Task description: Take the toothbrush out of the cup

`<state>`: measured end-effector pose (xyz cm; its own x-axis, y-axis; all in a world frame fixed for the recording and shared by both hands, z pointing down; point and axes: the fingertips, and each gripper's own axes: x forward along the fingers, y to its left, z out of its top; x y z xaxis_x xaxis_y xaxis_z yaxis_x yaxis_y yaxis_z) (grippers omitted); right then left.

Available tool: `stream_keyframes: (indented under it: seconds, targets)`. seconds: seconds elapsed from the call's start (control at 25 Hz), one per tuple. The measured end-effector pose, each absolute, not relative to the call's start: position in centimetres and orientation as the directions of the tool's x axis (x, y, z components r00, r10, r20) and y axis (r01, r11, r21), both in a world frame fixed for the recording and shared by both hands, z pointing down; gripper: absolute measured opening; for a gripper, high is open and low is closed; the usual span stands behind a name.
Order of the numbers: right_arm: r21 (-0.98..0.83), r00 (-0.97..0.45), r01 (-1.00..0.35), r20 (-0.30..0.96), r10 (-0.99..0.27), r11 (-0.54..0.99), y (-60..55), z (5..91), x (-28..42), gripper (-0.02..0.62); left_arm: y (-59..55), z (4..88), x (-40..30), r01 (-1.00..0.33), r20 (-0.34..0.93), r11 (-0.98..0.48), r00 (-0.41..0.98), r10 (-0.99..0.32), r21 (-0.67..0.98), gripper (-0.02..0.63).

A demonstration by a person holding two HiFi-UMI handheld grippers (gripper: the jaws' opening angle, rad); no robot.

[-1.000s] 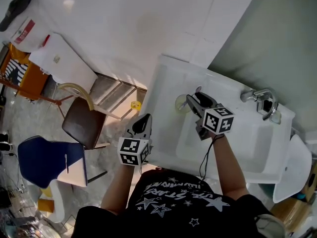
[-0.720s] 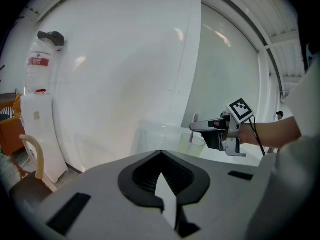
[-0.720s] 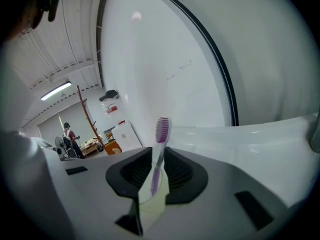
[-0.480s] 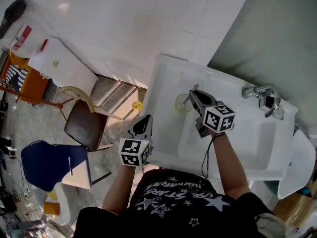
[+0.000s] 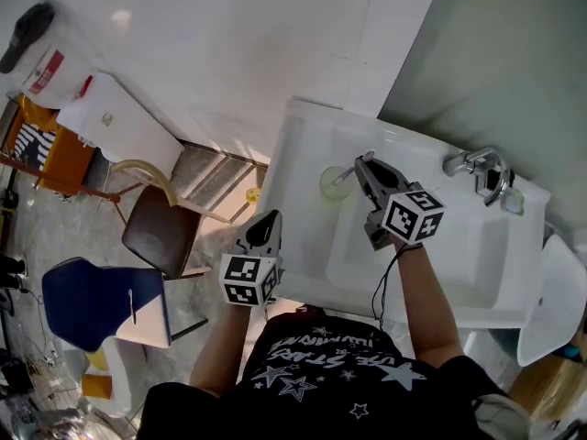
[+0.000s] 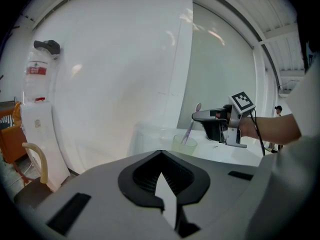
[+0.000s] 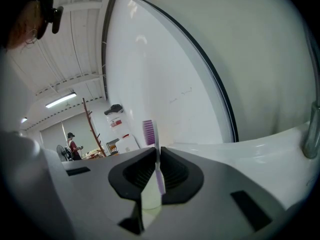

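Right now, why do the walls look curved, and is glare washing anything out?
Left gripper view: the wide lens bows the wall into arcs and darkens the corners; the cup stays legible. Right gripper view: same bowing, toothbrush fairly sharp. Head view: white wall and sink nearly merge in bright light.

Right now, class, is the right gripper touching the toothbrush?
Touching. The right gripper view shows it: the right gripper has its closing jaws pressed on both sides of the purple toothbrush handle, with the bristles standing above them.
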<state>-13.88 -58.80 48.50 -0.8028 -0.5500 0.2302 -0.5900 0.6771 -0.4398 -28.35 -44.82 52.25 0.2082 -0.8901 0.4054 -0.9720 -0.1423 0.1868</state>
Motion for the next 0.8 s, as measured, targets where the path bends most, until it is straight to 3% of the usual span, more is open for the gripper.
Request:
stream_keyframes:
  seconds: [0.44, 0.8]
  targets:
    - [-0.45, -0.806, -0.56, 0.102, -0.583, 0.696, -55.7, 41.9, -9.3, 0.038, -42.0, 48.7, -24.4, -0.974, 0.358, -0.167, 0.212, -0.909, 0.153, 0.015]
    - [-0.475, -0.795, -0.564, 0.093, -0.599, 0.675, -49.8, 40.2, -3.0, 0.038, -37.6, 47.1, -18.9, -0.967, 0.343, -0.209, 0.247, -0.906, 0.145, 0.015]
